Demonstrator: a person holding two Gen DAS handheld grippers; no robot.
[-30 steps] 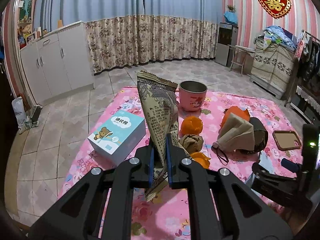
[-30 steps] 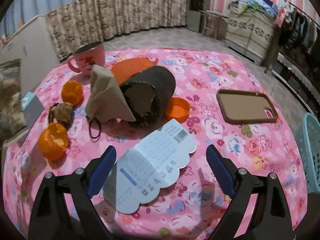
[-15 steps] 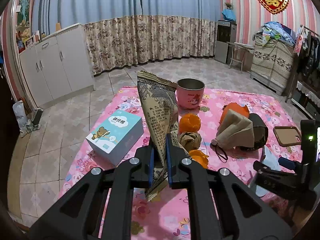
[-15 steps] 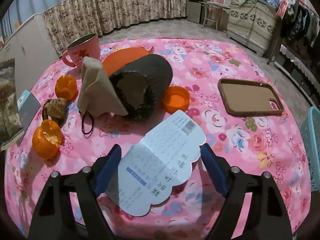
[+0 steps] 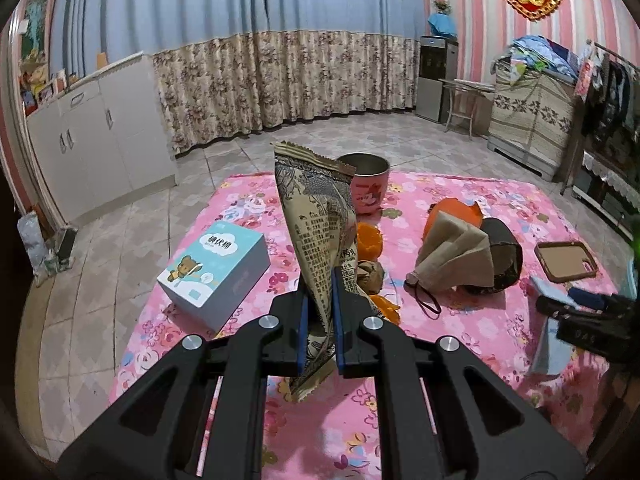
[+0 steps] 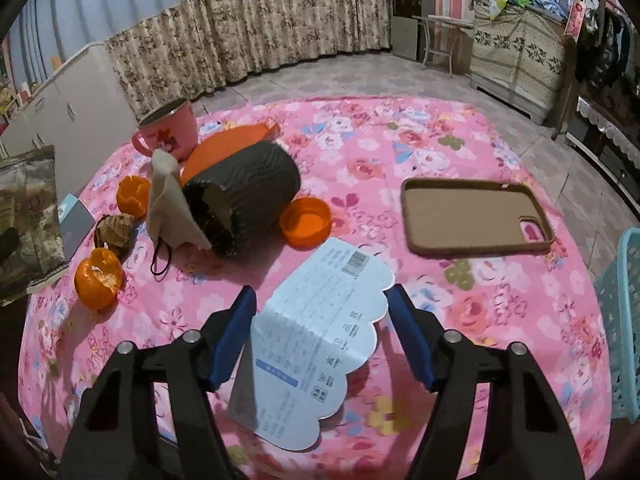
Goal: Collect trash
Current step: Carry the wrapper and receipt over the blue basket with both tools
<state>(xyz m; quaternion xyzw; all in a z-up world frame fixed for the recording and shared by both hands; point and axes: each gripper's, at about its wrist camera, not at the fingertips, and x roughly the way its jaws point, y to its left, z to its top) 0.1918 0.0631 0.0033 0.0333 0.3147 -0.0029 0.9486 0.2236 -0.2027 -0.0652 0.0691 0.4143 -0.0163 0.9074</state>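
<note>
My left gripper (image 5: 319, 312) is shut on an empty printed snack wrapper (image 5: 320, 220), which stands upright above the pink flowered tablecloth (image 5: 460, 344). My right gripper (image 6: 320, 320) hovers low over a pale blue scalloped paper card (image 6: 320, 340). Its jaws are closing with the card between them, and the pads stand clear of the card's edges. Orange peels (image 6: 98, 278) and a crumpled brown scrap (image 6: 114, 230) lie at the left of the right wrist view. The same wrapper (image 6: 28, 216) shows at that view's left edge.
A dark knitted pouch (image 6: 248, 192) with a beige cloth lies mid-table beside an orange lid (image 6: 306, 220) and a pink mug (image 6: 170, 130). A brown phone case (image 6: 476, 216) lies to the right. A blue tissue box (image 5: 214, 268) sits left. A light blue basket (image 6: 622, 320) stands off the right edge.
The right gripper's jaws have narrowed around the blue card, and it has moved forward over it. The left gripper still holds the wrapper in the same place.
</note>
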